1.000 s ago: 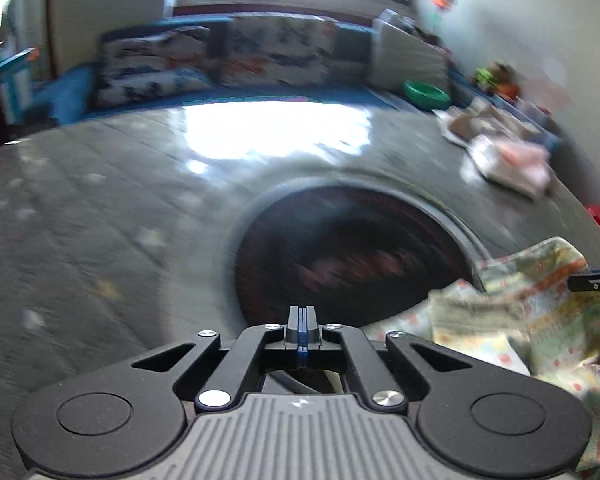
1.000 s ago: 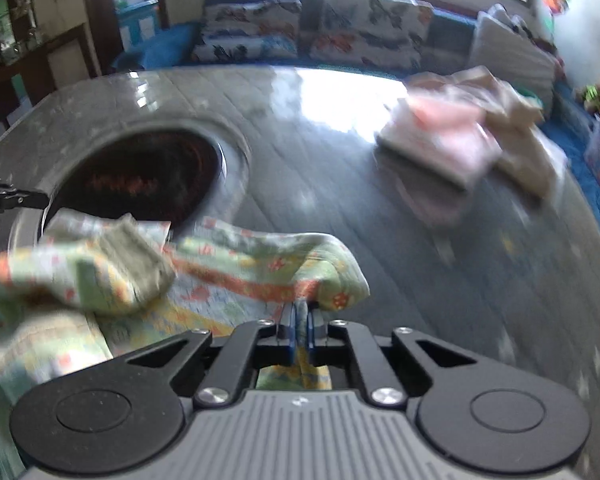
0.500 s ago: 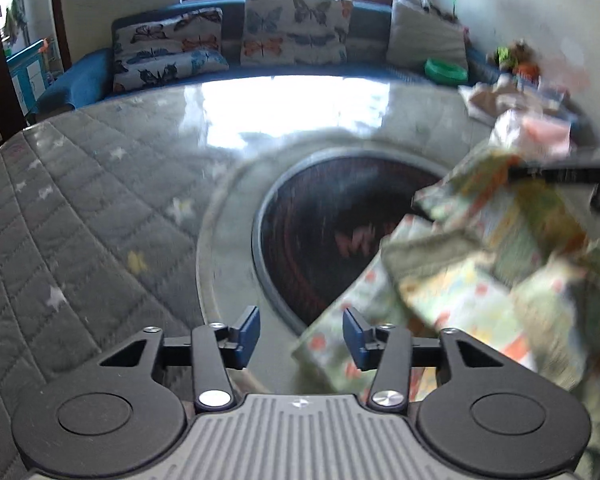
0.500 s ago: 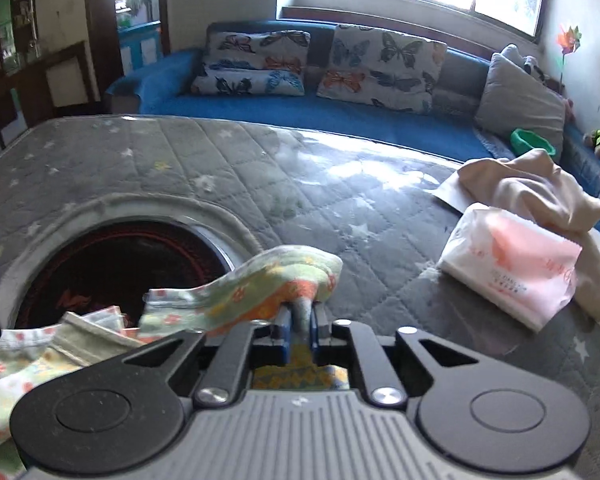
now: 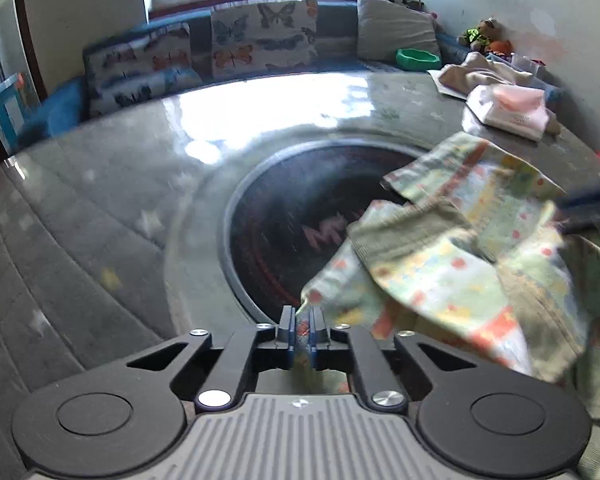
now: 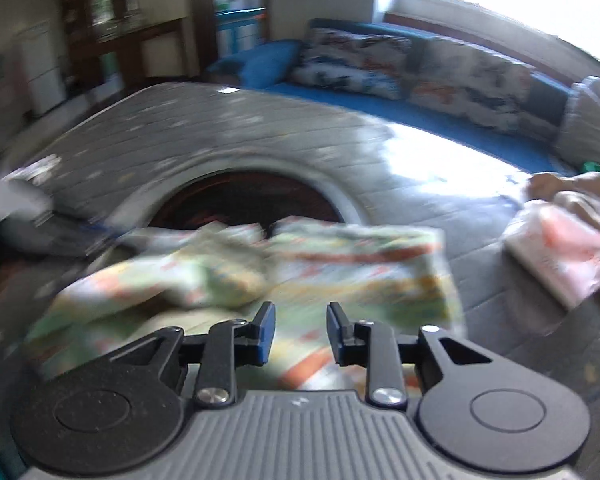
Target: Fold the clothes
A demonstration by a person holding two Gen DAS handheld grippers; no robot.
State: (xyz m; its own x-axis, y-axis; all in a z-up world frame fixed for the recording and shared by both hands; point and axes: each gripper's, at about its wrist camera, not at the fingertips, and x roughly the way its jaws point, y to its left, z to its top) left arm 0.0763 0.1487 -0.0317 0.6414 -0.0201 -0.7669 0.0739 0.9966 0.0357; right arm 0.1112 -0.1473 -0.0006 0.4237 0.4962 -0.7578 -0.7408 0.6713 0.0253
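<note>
Garment [image 5: 440, 272]: light, limp, likely to sag; grip at hems | left gripper [image 5: 300, 326]: pinching a corner between its fingertips | right gripper [image 6: 300, 330]: jaws opening, cloth ahead unclamped.

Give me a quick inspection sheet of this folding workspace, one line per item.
Surface: grey quilted star-print cover with a round dark opening.
Job's things: crumpled patterned garment lying partly over the opening's edge.
Clutter: pink-and-white packet and beige cloth at the far right.
Grippers: left hand-held gripper shut on a garment corner; right hand-held gripper opening, garment below, nothing pinched.
Cables: nothing seen.
Surroundings: blue sofa with butterfly cushions, green bowl, window behind.
</note>
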